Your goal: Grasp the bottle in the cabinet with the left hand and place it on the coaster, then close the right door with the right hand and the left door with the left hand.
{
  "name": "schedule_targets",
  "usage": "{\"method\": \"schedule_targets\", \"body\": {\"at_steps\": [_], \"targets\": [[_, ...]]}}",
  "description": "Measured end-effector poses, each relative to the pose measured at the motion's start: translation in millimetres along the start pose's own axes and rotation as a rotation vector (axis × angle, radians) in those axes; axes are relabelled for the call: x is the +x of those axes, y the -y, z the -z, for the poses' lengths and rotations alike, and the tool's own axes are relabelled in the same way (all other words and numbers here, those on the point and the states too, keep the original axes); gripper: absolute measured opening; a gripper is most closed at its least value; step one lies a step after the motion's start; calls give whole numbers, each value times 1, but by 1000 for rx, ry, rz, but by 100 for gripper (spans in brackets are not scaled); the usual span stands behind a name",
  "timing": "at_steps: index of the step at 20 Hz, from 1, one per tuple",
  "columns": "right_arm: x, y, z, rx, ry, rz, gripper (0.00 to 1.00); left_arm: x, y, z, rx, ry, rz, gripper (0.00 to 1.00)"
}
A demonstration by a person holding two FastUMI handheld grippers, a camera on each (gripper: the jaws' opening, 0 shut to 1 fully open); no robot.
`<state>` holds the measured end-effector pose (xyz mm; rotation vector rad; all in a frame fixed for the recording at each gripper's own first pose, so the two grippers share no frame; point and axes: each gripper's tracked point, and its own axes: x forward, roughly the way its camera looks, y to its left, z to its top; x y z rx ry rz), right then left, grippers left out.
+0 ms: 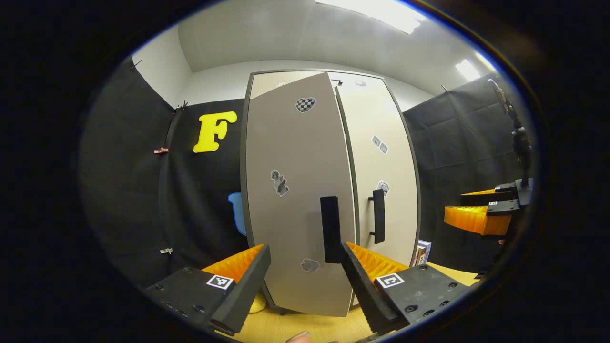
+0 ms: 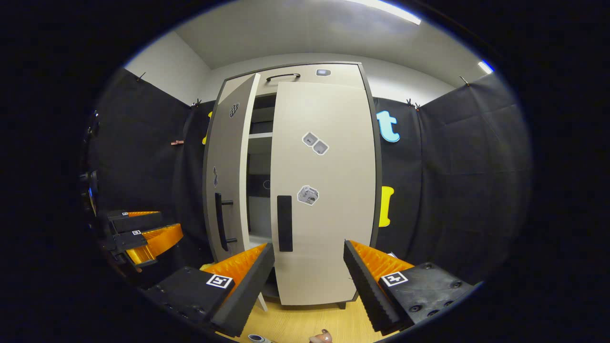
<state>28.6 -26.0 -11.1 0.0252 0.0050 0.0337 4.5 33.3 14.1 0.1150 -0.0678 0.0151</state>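
The left gripper (image 1: 305, 281) stood with its two fingers spread wide, nothing between them, facing the cabinet (image 1: 329, 190) from close in. Its left door (image 1: 298, 190) hung partly ajar, swung out toward the camera, and the door's black handle (image 1: 330, 229) sat just above the gap between the fingers, nearer the right-hand one. The right door (image 1: 381, 162) lay shut and flat behind it, its own handle (image 1: 379, 216) beside the seam. At the far right edge of the left gripper view the right gripper (image 1: 481, 212) showed side-on, well apart from the cabinet.

In the right gripper view, the right gripper (image 2: 307, 281) was likewise spread open and empty, pointed at the closed right door (image 2: 324, 190), whose handle (image 2: 284, 223) sat above the gap between the fingers. The left door (image 2: 228, 166) stood angled outward, leaving a dark slot with shelves (image 2: 259, 136) visible inside. The left gripper (image 2: 143, 233) appeared low at the left, near that open door. A small round object lay on the wooden tabletop (image 2: 305, 324) at the bottom edge; whether it was the coaster could not be told. The bottle's place could not be made out.
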Motion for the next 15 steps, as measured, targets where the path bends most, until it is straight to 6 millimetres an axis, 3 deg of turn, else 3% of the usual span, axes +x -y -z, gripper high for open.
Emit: {"method": "schedule_targets", "body": {"at_steps": [15], "targets": [[2,6,11,-24,2,5,97,-5,-7,2,3,9,-44,93]]}}
